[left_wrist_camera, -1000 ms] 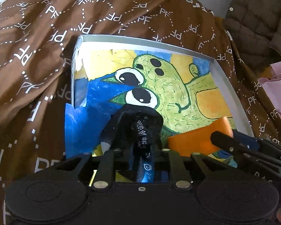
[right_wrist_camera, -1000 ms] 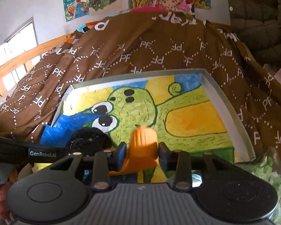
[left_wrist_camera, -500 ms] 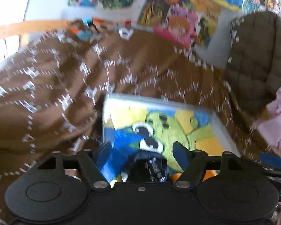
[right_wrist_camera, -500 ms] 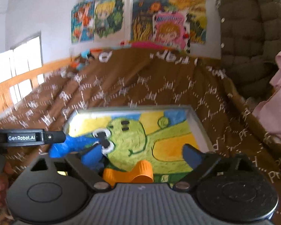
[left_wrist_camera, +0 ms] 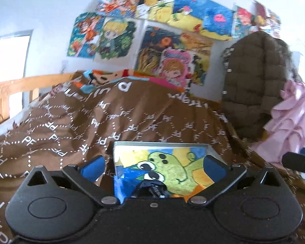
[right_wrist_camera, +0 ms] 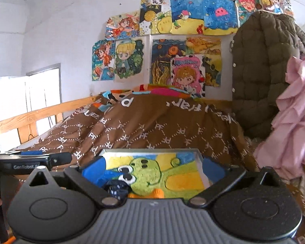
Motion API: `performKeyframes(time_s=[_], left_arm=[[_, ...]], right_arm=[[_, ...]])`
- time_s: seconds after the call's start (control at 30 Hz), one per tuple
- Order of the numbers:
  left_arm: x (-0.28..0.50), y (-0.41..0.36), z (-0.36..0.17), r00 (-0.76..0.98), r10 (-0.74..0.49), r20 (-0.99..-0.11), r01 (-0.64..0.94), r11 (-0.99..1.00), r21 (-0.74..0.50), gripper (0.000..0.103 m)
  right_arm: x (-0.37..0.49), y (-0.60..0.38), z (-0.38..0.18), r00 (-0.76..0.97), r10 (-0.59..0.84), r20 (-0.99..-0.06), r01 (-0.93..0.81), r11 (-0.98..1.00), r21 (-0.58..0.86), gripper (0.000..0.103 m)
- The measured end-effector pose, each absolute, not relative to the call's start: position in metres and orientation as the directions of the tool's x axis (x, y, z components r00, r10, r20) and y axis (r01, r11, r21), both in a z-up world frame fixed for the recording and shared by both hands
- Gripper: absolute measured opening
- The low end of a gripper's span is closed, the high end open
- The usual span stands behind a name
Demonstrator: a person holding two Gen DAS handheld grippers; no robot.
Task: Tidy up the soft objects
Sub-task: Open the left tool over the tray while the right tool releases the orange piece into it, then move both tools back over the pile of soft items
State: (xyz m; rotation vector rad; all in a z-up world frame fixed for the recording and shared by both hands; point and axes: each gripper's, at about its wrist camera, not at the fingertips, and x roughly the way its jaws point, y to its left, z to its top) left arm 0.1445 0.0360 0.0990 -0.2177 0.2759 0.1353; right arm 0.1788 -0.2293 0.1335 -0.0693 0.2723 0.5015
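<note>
A shallow box with a green cartoon painting inside lies on the brown bedspread; it also shows in the right wrist view. A rolled black sock lies at its near left, also seen in the right wrist view. An orange soft item lies next to it, near edge. My left gripper is open and empty above the sock. My right gripper is open and empty above the orange item.
The brown patterned bedspread covers the bed. A wooden rail runs on the left. A quilted olive jacket and pink clothing hang at the right. Drawings cover the wall. The left gripper shows in the right wrist view.
Both grippers opened and let go: the black sock and the orange item now lie in the box. Both grippers pulled back and tilted up, so the wall shows.
</note>
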Motion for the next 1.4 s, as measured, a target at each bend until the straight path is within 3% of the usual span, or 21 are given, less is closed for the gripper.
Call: performKeyframes(time_s=[0.5, 1.4], left_arm=[[0.085, -0.016, 0.072, 0.947, -0.082, -0.311, 0.047, 0.992, -0.118, 0.102], [0.043, -0.054, 0.010, 0.799, -0.238, -0.553, 0.244, 0.968, -0.065, 0.102]], right_arm=[[0.101, -0.287, 0.090, 0.816, 0.344, -0.463, -0.415, 0.908, -0.056, 0.103], [0.083, -0.285, 0.041, 0.739, 0.283, -0.611, -0.414, 0.907, -0.080, 0.103]])
